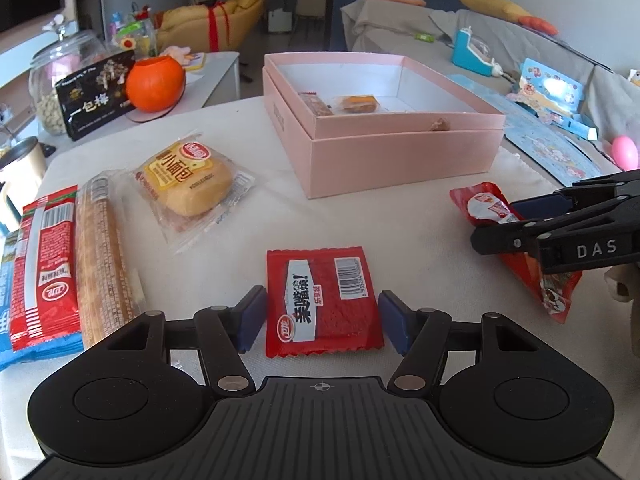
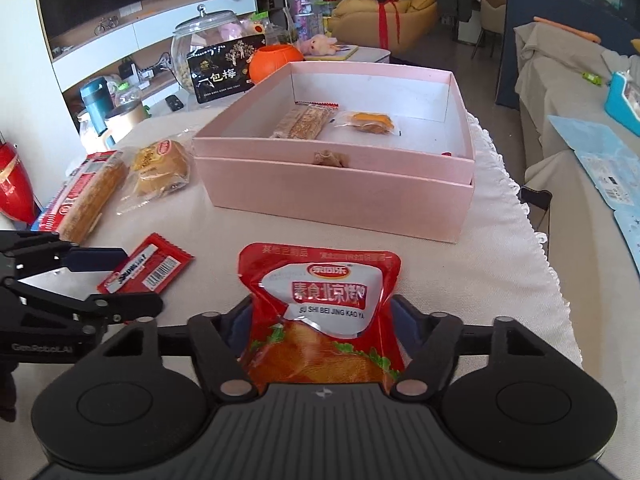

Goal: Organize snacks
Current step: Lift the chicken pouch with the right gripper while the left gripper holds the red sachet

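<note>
I am looking down my left gripper (image 1: 322,322) at a flat red packet (image 1: 323,302) that is lying on the cream tablecloth (image 1: 400,216) between the blue pads. It is square with crimped ends, carrying a white label with bold dark characters and a barcode in one corner. The jaws are standing apart on either side of it, with a thin gap showing at each edge, so I am not squeezing it.

On my right gripper (image 2: 322,332) I am holding a larger red pouch (image 2: 320,312). It is glossy, with a silver-white panel, red characters, a line of Latin lettering under them, and a picture of food with green leaves lower down. The jaws are clamped on its sides and the foil is puckering inward where the pads are pressing. No earlier picture is on hand, so I am saying only that the grip is on.

Beyond both grippers a pink box (image 2: 332,200) is sitting open on the table, nested in its lid. Inside it a sesame bar (image 2: 304,122) and a small wrapped yellow cake (image 2: 370,122) are lying near the back wall. To the left of the box a bun in clear wrap (image 1: 188,184) and a long bread stick (image 1: 102,256) are resting beside a red and blue packet (image 1: 42,272).
</note>
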{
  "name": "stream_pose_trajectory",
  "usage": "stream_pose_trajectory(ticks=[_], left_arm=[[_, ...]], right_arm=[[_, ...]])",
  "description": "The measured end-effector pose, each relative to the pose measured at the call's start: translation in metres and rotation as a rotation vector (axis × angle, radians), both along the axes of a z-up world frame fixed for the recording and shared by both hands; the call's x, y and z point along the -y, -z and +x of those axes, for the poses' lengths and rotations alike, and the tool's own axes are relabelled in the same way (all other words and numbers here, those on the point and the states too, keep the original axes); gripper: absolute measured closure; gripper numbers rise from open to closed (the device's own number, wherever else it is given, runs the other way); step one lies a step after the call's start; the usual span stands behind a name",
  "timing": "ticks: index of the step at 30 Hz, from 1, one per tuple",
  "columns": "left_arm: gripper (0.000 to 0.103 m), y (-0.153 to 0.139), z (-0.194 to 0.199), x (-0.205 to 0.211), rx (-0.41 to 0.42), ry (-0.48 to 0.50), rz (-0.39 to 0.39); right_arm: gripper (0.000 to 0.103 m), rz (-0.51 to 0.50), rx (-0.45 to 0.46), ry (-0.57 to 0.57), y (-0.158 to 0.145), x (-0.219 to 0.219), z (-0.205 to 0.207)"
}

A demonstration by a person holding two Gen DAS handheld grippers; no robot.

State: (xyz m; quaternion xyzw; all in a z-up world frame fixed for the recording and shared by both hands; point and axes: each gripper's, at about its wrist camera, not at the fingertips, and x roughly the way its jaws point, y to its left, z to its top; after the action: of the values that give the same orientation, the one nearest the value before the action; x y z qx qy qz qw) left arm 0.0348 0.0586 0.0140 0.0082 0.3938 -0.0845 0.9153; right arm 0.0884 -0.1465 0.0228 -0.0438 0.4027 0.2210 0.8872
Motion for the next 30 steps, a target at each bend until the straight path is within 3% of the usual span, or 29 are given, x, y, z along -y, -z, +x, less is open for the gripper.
stream_pose_trajectory(ticks=[5,8,12,14,16,18,21,27,30], left_arm=[[0.036,0.000,-0.001,0.000,0.003,0.004,0.003],[0.036,0.000,-0.001,0.000,0.003,0.005,0.004],[0.036,0.001,-0.002,0.001,0.009,0.000,0.009],[0.036,0.002,-0.003,0.001,0.015,0.002,0.014],[0.036,0.002,-0.004,0.002,0.021,0.002,0.015],[0.036,0.003,-0.005,0.002,0.025,0.001,0.016],[0.036,0.003,-0.005,0.002,0.028,0.000,0.017],[0.036,0.003,-0.005,0.002,0.029,0.000,0.016],[0.036,0.003,-0.006,0.002,0.036,-0.002,0.017]], right_arm=[[0.046,-0.006,0.002,0.031,-0.009,0.005,-0.003],[0.065,0.019,0.007,0.028,-0.015,0.010,-0.006],[0.069,0.015,0.037,0.014,-0.025,0.012,-0.010],[0.064,-0.002,0.033,0.004,-0.023,0.011,-0.010],[0.042,-0.035,0.037,0.011,-0.016,0.008,-0.009],[0.031,-0.065,0.030,0.022,-0.006,0.005,-0.007],[0.021,-0.061,0.009,0.053,0.005,0.008,-0.003],[0.020,0.044,0.001,0.057,-0.002,0.022,0.000],[0.016,0.038,0.007,0.068,-0.003,0.027,0.002]])
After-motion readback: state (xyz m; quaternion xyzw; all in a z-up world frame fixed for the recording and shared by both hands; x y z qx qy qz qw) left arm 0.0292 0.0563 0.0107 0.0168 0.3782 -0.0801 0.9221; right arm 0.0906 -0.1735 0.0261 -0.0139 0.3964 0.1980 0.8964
